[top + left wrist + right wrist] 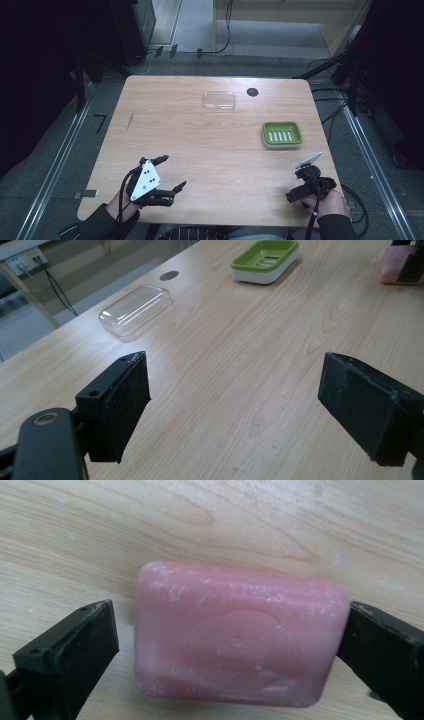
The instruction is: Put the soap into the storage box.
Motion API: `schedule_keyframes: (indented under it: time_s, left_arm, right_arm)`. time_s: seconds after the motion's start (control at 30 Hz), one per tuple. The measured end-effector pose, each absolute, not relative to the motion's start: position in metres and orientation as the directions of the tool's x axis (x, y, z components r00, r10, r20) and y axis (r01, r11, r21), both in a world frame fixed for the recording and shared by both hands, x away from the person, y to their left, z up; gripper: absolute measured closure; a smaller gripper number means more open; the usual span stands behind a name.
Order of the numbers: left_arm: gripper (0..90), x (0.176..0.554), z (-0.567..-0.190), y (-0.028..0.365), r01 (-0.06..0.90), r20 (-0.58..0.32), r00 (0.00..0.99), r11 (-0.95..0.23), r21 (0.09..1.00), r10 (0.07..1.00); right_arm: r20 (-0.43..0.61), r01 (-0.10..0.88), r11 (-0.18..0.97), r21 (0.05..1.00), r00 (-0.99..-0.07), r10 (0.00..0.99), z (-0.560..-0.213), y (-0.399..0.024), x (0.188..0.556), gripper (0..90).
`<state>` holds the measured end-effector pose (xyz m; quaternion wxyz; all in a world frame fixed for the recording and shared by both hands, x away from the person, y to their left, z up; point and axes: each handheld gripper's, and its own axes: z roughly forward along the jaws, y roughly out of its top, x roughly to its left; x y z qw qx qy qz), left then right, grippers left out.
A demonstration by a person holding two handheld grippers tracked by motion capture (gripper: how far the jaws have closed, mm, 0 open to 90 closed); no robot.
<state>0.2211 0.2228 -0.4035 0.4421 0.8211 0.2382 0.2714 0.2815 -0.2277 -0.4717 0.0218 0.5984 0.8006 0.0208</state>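
the pink soap (240, 635) lies flat on the table (210, 525), mid-frame in the right gripper view, between the jaws of the right gripper (230, 645). the right jaw touches its end; the left jaw stands just off the other end, so the jaws sit around the bar, not quite pinching. an oval stamp is pressed into its top, too blurred to read. in the left gripper view a corner of the soap (395, 270) shows at the upper right, partly cut off by the frame.

the green dish (282, 134) sits right of centre in the high view, holding nothing; its white slotted insert shows. the clear lid (219, 100) lies apart, upper middle, near a dark round spot (252, 92).

the left gripper (167, 172), lower left in the high view, is spread wide over bare wood.
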Motion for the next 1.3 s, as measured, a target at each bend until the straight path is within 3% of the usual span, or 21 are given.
schedule_keyframes:
  time_s: [0.5, 0.73, 1.3]
  left_arm:
    - [14.0, 0.2211, -0.4035, 0.2226, 0.150, 0.237, 0.741, -0.498, 0.854, 0.629]
    - [14.0, 0.2211, -0.4035, 0.2225, 0.151, 0.237, 0.741, -0.499, 0.853, 0.628]
    - [14.0, 0.2212, -0.4035, 0.2226, 0.150, 0.237, 0.740, -0.498, 0.854, 0.629]
  right_arm:
    - [-0.006, 0.960, 0.277, 0.046, -0.277, 0.961, -0.4770, -0.2295, 0.2816, 1.2]
    - [-0.024, 0.959, 0.280, 0.053, -0.279, 0.960, -0.4762, -0.2295, 0.2810, 11.5]
    - [-0.005, 0.961, 0.272, 0.052, -0.272, 0.962, -0.4774, -0.2309, 0.2806, 11.7]
